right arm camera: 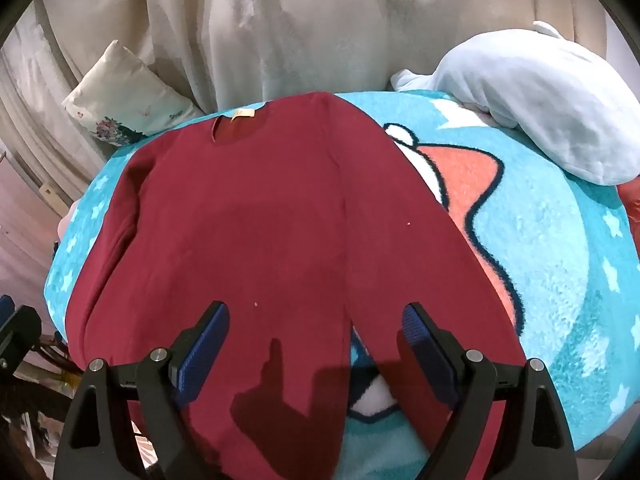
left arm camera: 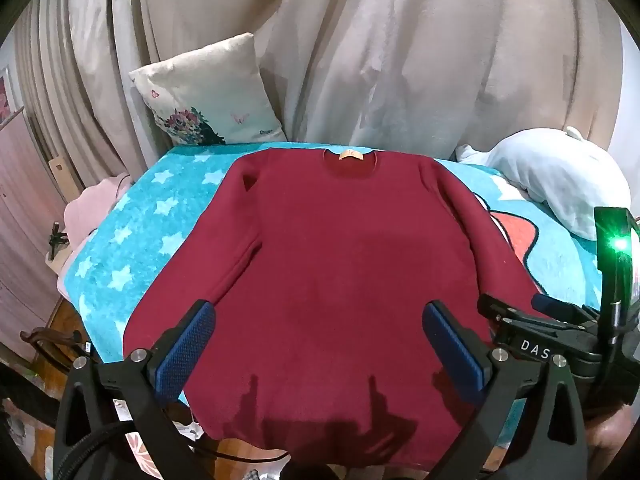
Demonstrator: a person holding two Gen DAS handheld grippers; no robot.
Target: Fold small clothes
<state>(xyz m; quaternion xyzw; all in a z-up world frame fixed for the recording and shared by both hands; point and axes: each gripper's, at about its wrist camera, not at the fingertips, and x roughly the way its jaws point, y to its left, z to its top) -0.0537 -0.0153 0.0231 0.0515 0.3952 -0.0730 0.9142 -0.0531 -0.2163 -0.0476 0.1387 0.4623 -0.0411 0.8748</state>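
1. Blue ribbed pads (left arm camera: 188,344) line the black fingers of the left gripper (left arm camera: 318,340), whose jaws are spread wide and released, with nothing clamped between them.
2. Just beyond and below those pads lies the maroon sweater (left arm camera: 344,248), spread flat and face up; its hem is the part nearest the left gripper, and the gripper's shadow falls on the cloth there.
3. To the right of the left gripper, the black body of the other tool shows with a green light (left arm camera: 620,244) glowing on it.
4. Likewise the right gripper (right arm camera: 316,344) hangs with its jaws wide apart and empty, its blue pads (right arm camera: 430,344) clear of the cloth.
5. Under the right gripper's left finger sits the sweater's body, while its right finger is over the sweater's sleeve (right arm camera: 420,216); a gap between body and sleeve shows between the two.
6. Farther ahead of both grippers the sweater's round neckline (left arm camera: 350,160) with a tan label lies at the far edge.
7. Beneath the sweater is a turquoise blanket (right arm camera: 560,264) with pale stars and a red and white cartoon figure.
8. Ahead and left of the grippers a cream cushion (left arm camera: 204,96) with flowers and butterflies leans on beige curtains (left arm camera: 400,48).
9. Ahead and right rests a pale blue plush toy (right arm camera: 540,104) on the blanket.
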